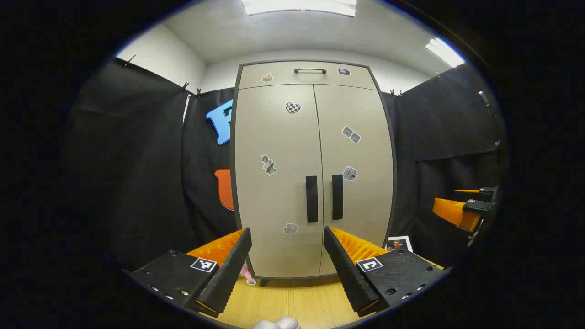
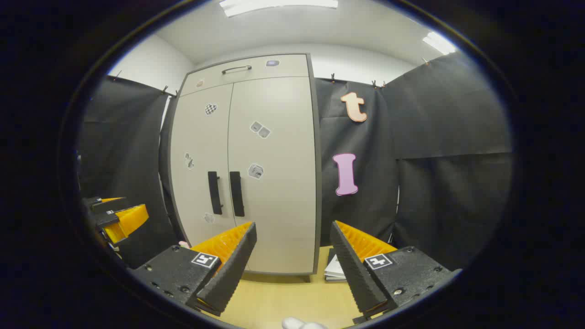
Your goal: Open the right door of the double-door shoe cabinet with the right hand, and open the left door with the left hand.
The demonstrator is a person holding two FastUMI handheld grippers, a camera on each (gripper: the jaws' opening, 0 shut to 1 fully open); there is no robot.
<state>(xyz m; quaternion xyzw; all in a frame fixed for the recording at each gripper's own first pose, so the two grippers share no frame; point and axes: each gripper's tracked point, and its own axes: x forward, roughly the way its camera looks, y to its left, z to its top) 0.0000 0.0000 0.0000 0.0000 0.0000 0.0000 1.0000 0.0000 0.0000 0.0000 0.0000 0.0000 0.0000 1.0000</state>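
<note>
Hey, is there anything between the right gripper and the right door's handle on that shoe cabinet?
Nothing visible stands in the way. In the right gripper view the right gripper is open, with only bare floor ahead of it up to the cabinet. The right door handle is up and to its left, uncovered. A stack of papers lies off to the side.

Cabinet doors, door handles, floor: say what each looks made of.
Doors: probably laminated board, matte beige, flat and even with no sheen.
Handles: black bars, plastic or coated metal; can't tell which.
Floor: pale wood-grain planks, likely laminate.
</note>
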